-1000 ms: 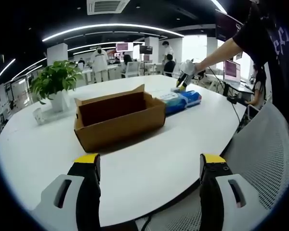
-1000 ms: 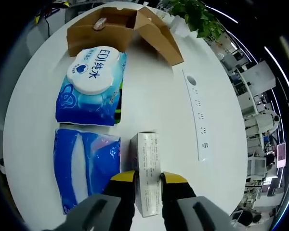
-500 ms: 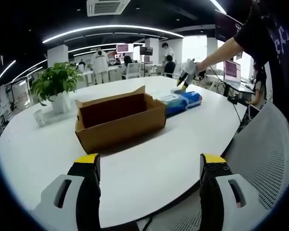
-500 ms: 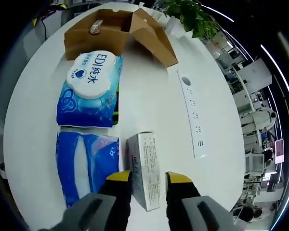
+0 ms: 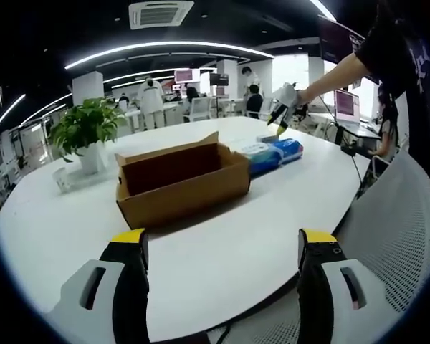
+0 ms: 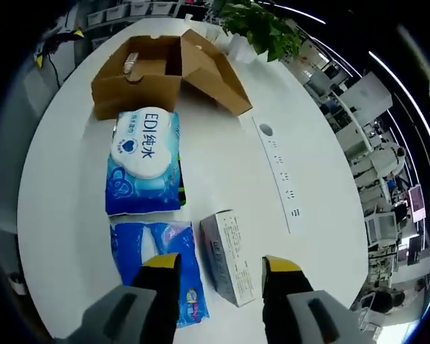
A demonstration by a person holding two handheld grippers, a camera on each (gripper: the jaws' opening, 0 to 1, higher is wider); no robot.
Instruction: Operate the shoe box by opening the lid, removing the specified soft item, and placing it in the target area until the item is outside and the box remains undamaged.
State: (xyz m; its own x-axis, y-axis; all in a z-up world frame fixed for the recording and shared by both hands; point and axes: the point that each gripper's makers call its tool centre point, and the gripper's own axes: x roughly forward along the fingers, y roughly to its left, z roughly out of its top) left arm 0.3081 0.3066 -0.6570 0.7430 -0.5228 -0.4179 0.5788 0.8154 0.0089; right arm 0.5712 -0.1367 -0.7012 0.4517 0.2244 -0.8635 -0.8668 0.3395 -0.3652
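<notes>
I am in an open-plan office: a broad white surface with a built-in socket strip, a potted plant, a mesh chair, monitors on desks, people standing and seated behind, curved ceiling light strips and a ceiling air vent.

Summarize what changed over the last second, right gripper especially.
The right gripper opened, letting go of the small white carton, and pulled back; the carton now lies on the table beside the blue pack. The left gripper stayed open and empty. The shoe box, wipes pack and plant kept their places.
</notes>
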